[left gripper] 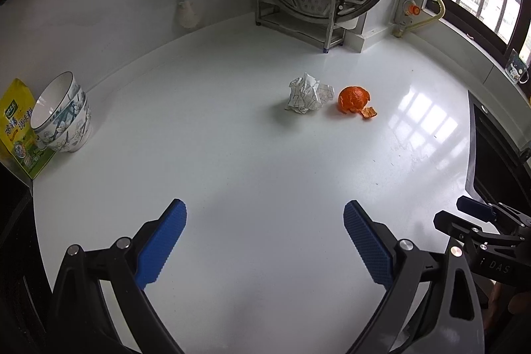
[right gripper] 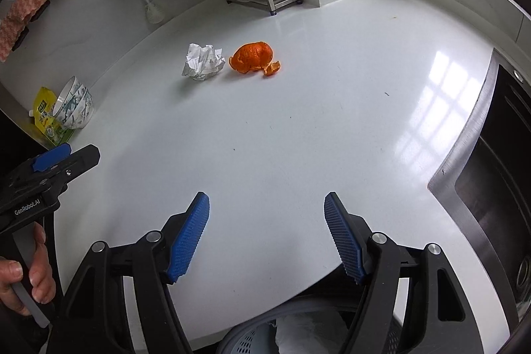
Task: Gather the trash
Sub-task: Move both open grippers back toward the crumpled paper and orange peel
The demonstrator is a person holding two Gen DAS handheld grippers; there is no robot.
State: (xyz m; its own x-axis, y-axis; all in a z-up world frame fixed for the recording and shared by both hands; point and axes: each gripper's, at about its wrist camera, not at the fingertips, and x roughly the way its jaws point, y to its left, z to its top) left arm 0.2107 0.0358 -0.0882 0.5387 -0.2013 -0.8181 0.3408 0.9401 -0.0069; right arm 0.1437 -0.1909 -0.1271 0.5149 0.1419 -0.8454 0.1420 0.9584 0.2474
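Both grippers were held low over the near edge of the white counter (left gripper: 232, 155), the left gripper (left gripper: 265, 241) and right gripper (right gripper: 267, 234) each seen with blue pads spread wide and nothing between them. Further back, a crumpled paper ball (left gripper: 308, 93) was seen lying just beside an orange peel (left gripper: 355, 100) on the counter, well apart from both grippers. Stacked bowls (left gripper: 63, 115) and a yellow packet (left gripper: 20, 128) were noted at far left, a sink (right gripper: 494, 181) at right, and a bin (right gripper: 298, 332) below the counter edge.
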